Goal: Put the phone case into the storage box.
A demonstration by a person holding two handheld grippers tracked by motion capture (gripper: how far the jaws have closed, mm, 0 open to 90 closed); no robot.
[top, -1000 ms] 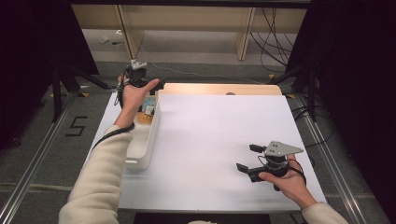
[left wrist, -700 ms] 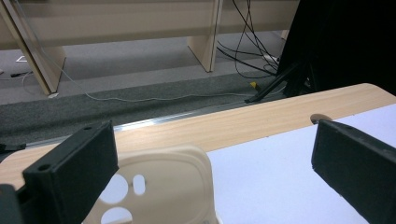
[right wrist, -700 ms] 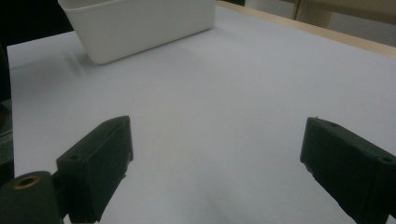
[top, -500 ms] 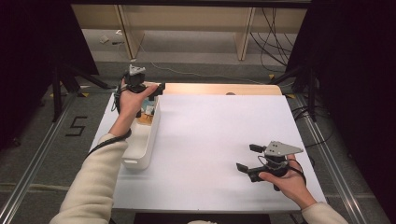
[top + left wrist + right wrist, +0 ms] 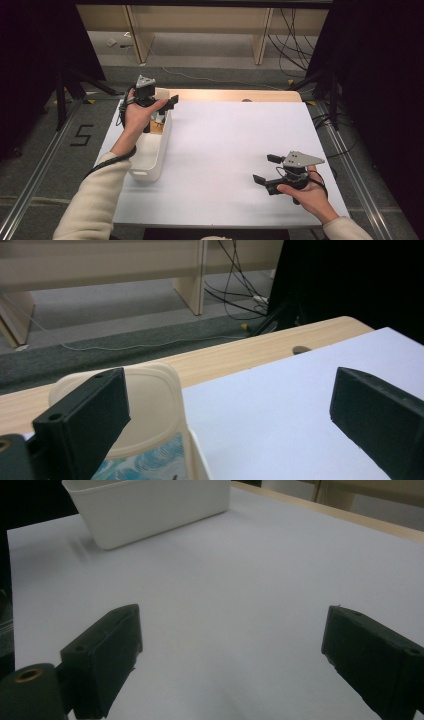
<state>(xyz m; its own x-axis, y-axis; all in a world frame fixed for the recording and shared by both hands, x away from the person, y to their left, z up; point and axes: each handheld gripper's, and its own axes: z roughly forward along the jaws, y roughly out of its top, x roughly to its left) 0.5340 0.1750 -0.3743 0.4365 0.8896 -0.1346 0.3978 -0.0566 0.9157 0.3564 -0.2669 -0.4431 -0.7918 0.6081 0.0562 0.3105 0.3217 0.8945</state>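
White bin point(image 5: 152, 150): light, rigid plastic, best gripped at rim; left gripper point(image 5: 170, 101) and right gripper point(image 5: 265, 170) jaws apart, empty.

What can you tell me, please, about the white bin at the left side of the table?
The white bin is a long, open-topped tub with rounded corners and smooth, plastic-looking walls. It stands upright on the white table cover near its left edge, its length running away from the person. At its far end lie some items, one with a blue-green pattern, too hidden to name. The left tool hangs open over that far end; whether it touches the rim is unclear.
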